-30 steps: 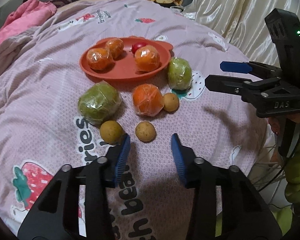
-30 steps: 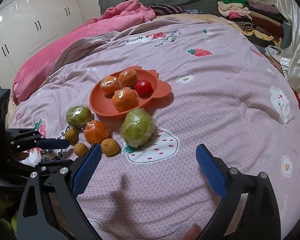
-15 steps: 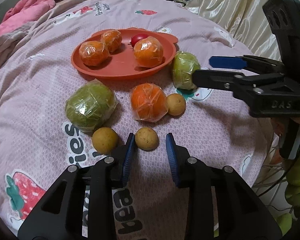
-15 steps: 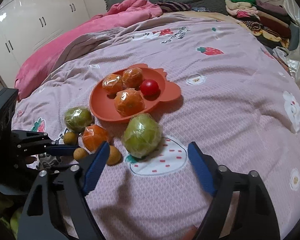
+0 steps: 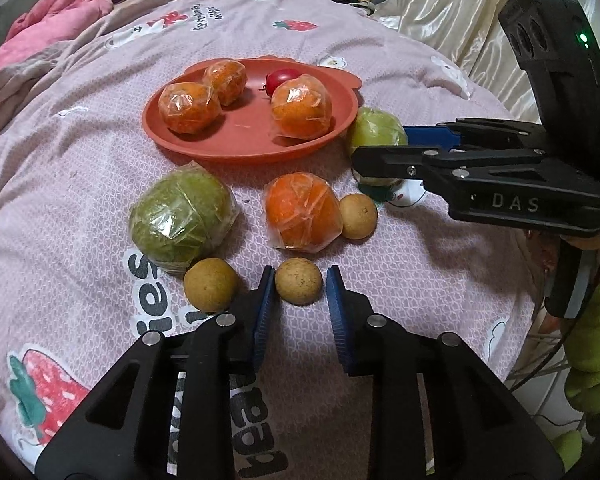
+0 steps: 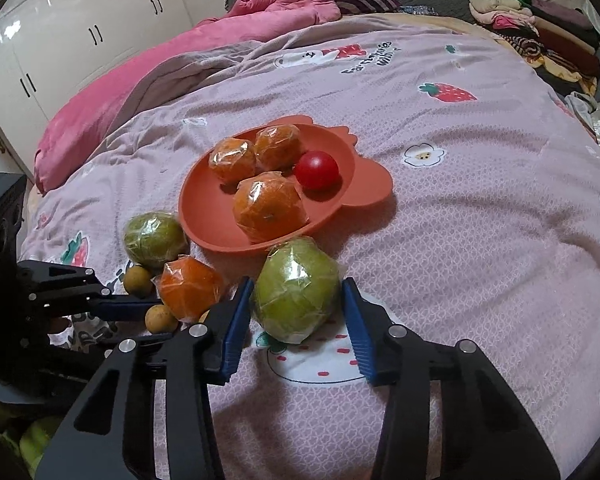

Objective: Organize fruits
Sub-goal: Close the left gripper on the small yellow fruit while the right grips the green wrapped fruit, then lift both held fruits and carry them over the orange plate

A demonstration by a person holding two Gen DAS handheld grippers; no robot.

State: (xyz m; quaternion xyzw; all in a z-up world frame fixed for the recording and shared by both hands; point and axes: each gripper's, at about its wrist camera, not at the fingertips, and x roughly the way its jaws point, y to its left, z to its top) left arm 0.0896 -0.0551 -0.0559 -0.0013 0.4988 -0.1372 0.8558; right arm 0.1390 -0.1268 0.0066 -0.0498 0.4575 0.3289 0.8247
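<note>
Both wrist views sit low and close over the bed, converging on the plate from opposite sides.

Bedspread: pink cloth, matt, fine woven texture, printed strawberries.
Plate: orange-red, matt, looks like silicone/plastic.
Oranges: glossy crinkled cling film.
Green fruit: same shiny film wrap.
Small brown fruit: dull, rough, speckled skin.
Cherry tomato: smooth, glossy.
Gripper fingers: blue ribbed pads, matt black plastic arms w/ metal screws.
Wardrobe: glossy white.

Dim indoor light, fisheye-warped edges
</note>
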